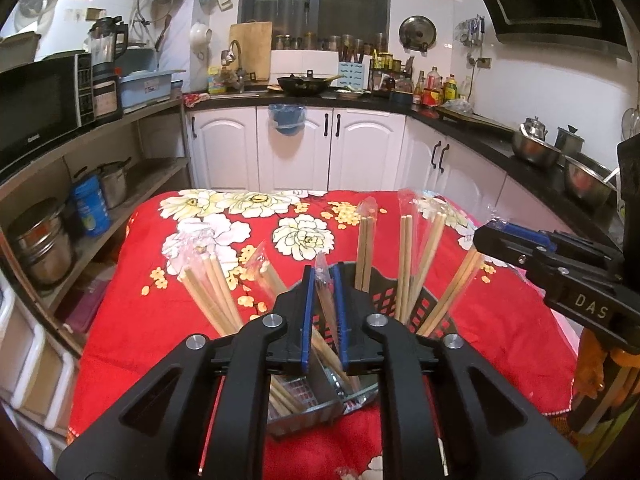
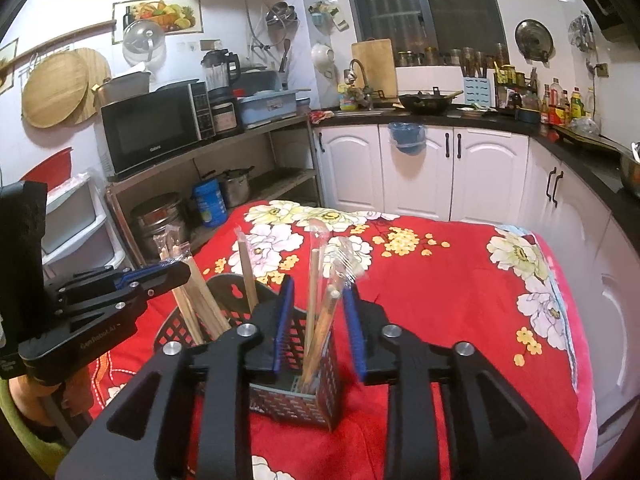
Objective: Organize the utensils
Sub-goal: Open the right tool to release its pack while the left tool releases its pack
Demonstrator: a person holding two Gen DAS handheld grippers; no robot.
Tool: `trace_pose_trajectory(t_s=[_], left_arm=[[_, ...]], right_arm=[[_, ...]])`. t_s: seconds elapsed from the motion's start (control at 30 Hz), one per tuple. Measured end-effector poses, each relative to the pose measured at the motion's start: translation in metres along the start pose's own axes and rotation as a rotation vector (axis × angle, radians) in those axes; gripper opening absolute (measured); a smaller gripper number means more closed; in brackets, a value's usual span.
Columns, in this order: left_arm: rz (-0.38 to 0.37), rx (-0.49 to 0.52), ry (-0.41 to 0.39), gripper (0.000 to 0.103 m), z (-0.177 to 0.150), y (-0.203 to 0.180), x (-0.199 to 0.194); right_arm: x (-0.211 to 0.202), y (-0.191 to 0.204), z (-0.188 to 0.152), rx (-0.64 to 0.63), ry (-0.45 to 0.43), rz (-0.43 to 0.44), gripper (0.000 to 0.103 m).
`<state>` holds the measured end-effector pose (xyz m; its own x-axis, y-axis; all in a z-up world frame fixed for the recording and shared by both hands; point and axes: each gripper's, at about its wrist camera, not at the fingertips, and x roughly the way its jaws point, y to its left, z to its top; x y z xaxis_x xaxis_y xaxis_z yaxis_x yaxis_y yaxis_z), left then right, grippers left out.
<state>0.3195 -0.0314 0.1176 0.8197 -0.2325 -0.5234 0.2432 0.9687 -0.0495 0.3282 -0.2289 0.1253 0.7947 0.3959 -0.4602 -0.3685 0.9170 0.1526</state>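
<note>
A black plastic basket [image 1: 400,300] [image 2: 188,324] and a metal mesh holder [image 1: 304,404] [image 2: 296,404] stand side by side on the red flowered tablecloth [image 1: 160,320] [image 2: 440,300]. Both hold plastic-wrapped wooden chopsticks [image 1: 212,292] [image 2: 200,304]. My left gripper [image 1: 323,304] is shut on one wrapped chopstick pair [image 1: 325,300] that reaches down into the metal holder. My right gripper [image 2: 316,320] is open around wrapped chopsticks [image 2: 320,316] standing in the metal holder, without touching them; it also shows in the left wrist view [image 1: 520,248].
A shelf with a microwave [image 2: 156,132] and pots stands to the left of the table. White cabinets [image 1: 360,148] and a black counter with bowls [image 1: 536,148] run behind and to the right.
</note>
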Motion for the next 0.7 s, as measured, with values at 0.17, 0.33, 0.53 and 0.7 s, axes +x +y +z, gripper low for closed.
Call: trace_pose_trajectory(t_s=[0.17,0.33,0.53,0.7], left_arm=[[0.004,-0.001,0.005,0.018,-0.003,0.001,-0.003],[0.004,-0.004,0.006,0.026,-0.006,0.001,-0.005],[0.006,-0.014,-0.004,0.039,-0.012,0.004,-0.015],[0.002,-0.024,-0.011,0.040,-0.016,0.003,-0.024]], right_arm=[[-0.006,0.002,-0.003,-0.006,-0.002,-0.003,0.041],[-0.014,0.004,-0.008,-0.007,-0.011,-0.016,0.050],[-0.026,0.006,-0.012,-0.012,-0.023,-0.034,0.058],[-0.037,0.008,-0.018,-0.016,-0.032,-0.046,0.062]])
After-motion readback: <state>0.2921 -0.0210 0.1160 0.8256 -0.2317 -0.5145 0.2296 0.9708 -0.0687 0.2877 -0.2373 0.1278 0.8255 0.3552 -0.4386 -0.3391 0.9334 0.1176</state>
